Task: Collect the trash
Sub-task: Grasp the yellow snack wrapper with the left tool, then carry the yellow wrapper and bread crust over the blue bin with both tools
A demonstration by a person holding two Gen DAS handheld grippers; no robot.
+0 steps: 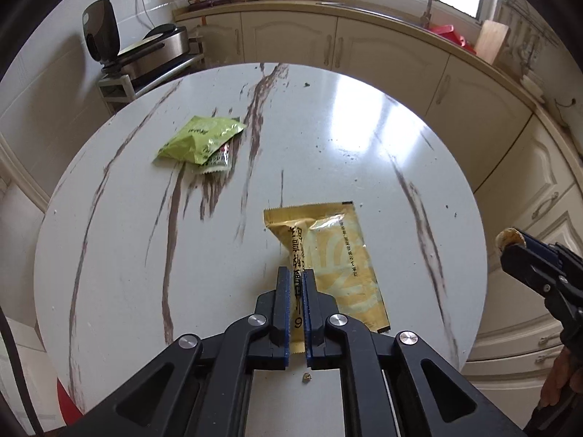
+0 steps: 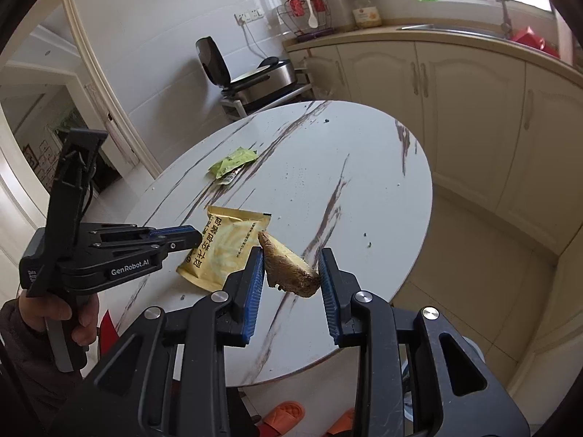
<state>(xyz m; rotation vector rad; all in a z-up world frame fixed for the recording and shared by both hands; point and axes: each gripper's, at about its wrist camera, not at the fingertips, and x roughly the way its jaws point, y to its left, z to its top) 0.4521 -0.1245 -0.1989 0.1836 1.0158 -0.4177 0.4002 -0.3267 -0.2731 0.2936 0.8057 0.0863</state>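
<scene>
Marble tabletop (image 1: 120,273) carries the gold wrapper (image 1: 328,255) pinched by left gripper (image 1: 296,276), green packet (image 1: 198,142) at 11 o'clock, while right gripper (image 2: 291,266) holds a brown peel (image 2: 289,269).

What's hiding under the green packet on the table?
A smaller white sachet with red print pokes out from under the green packet on the table. Most of it is covered, so its label cannot be read.

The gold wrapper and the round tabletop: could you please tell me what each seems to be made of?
Gold wrapper: probably metallised plastic film, glossy; it shows creases, bright glare and a serrated top edge. Round tabletop: a glossy white slab with brown veins, marble-look; it mirrors the window, though real stone or laminate cannot be told.
</scene>
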